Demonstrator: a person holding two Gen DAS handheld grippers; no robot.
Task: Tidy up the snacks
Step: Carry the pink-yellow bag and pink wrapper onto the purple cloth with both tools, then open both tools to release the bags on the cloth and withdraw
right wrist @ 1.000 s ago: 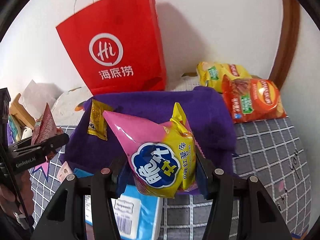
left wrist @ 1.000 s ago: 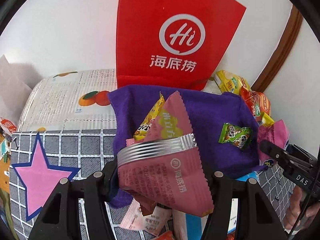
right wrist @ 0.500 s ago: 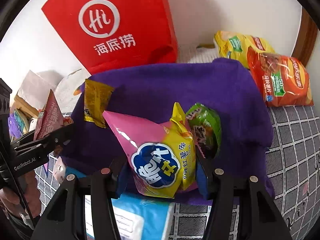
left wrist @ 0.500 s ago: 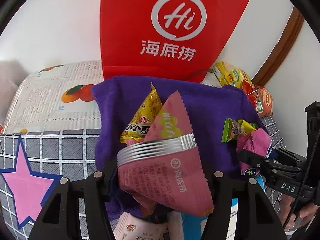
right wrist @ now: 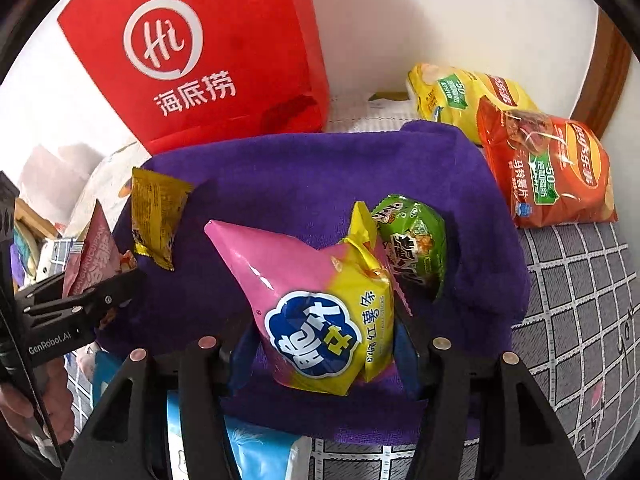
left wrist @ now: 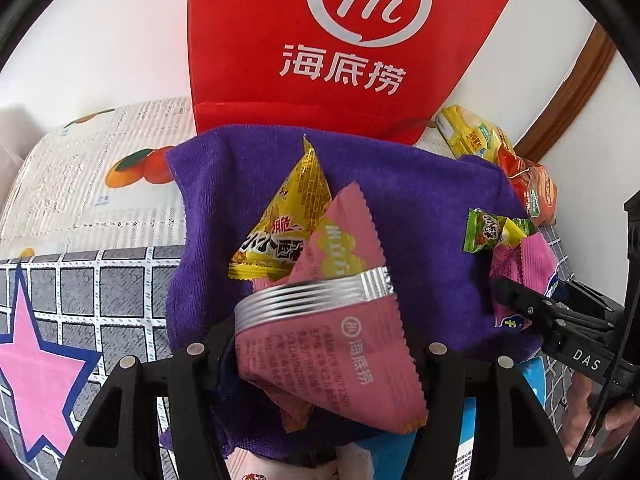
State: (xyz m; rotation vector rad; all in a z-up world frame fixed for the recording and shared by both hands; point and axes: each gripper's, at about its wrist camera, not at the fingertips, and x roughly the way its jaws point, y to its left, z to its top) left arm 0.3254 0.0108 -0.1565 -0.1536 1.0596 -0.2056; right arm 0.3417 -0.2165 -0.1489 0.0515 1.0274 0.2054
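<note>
Both claws have sunk toward the purple cloth [left wrist: 420,216] since a second ago. The left claw [left wrist: 320,364] clenches a pink packet [left wrist: 332,360], a yellow one [left wrist: 284,232] behind it. The right claw [right wrist: 320,360] is loosening around the pink-yellow bag [right wrist: 316,308], pads probably still touching; a green packet [right wrist: 416,244] lies beside it on the cloth

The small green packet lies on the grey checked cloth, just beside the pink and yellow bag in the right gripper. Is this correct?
Not quite. In the right wrist view, the small green packet lies on the purple towel, not the grey checked cloth. It is indeed just beside the pink and yellow bag in the right gripper.
</note>
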